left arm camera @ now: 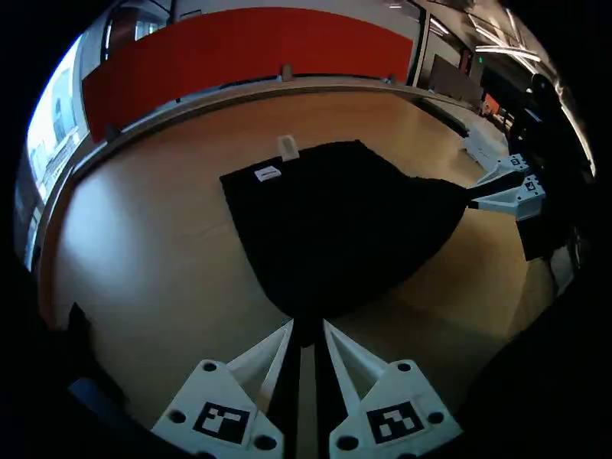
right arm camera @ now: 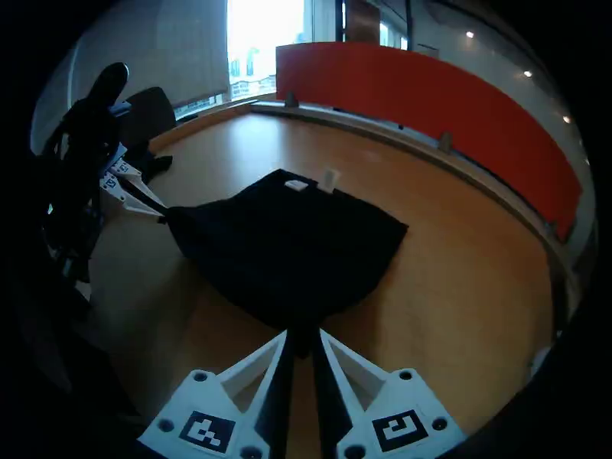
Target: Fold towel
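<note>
Towel point(left arm camera: 336, 222) lies spread on the tabletop point(left arm camera: 153, 245), 2 near corners pinched by the closed jaws of the left gripper point(left arm camera: 306, 336) and right gripper point(right arm camera: 302, 340); the first fold appears in hand, and next both corners likely need carrying evenly to the far edge.

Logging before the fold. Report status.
Left gripper shut on black towel corner. Right gripper likewise. Far edge flat on table. Nothing blocking the fold.
</note>
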Available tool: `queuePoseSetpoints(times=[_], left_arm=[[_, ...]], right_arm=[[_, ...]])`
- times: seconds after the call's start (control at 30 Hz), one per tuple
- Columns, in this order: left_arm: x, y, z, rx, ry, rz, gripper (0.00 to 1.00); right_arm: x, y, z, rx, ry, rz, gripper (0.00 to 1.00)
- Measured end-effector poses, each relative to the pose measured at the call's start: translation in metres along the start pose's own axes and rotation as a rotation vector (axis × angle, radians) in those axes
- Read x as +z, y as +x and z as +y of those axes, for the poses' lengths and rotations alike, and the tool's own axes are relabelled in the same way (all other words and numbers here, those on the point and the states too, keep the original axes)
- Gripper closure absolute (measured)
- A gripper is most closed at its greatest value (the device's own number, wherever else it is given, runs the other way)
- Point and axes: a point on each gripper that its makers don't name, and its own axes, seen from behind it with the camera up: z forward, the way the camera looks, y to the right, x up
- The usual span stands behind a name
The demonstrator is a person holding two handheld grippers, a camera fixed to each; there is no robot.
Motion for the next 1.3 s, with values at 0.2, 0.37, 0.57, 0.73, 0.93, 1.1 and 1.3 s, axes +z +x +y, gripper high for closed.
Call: queuePoseSetpoints(times=[0.2, 0.37, 0.57, 0.73, 0.93, 1.1, 1.3], left_arm=[[-0.02, 0.008, 0.006, -0.021, -0.007, 0.014, 0.89], [-0.037, 0.014, 0.011, -0.039, -0.016, 0.016, 0.89], [-0.054, 0.021, 0.018, -0.061, -0.025, 0.023, 0.89], [-0.067, 0.026, 0.022, -0.07, -0.03, 0.029, 0.89], [-0.079, 0.031, 0.024, -0.07, -0.032, 0.034, 0.89], [-0.083, 0.031, 0.023, -0.071, -0.031, 0.033, 0.89], [-0.082, 0.031, 0.023, -0.076, -0.029, 0.034, 0.89]], right_arm=[[-0.02, 0.016, -0.004, -0.005, -0.002, 0.025, 0.85], [-0.037, 0.03, -0.007, -0.004, 0.001, 0.047, 0.85], [-0.052, 0.037, -0.009, -0.025, 0.003, 0.049, 0.85], [-0.063, 0.039, -0.012, -0.044, 0.009, 0.044, 0.85], [-0.073, 0.038, -0.018, -0.046, 0.022, 0.033, 0.85], [-0.075, 0.036, -0.022, -0.044, 0.03, 0.028, 0.85], [-0.074, 0.035, -0.022, -0.052, 0.032, 0.024, 0.85]])
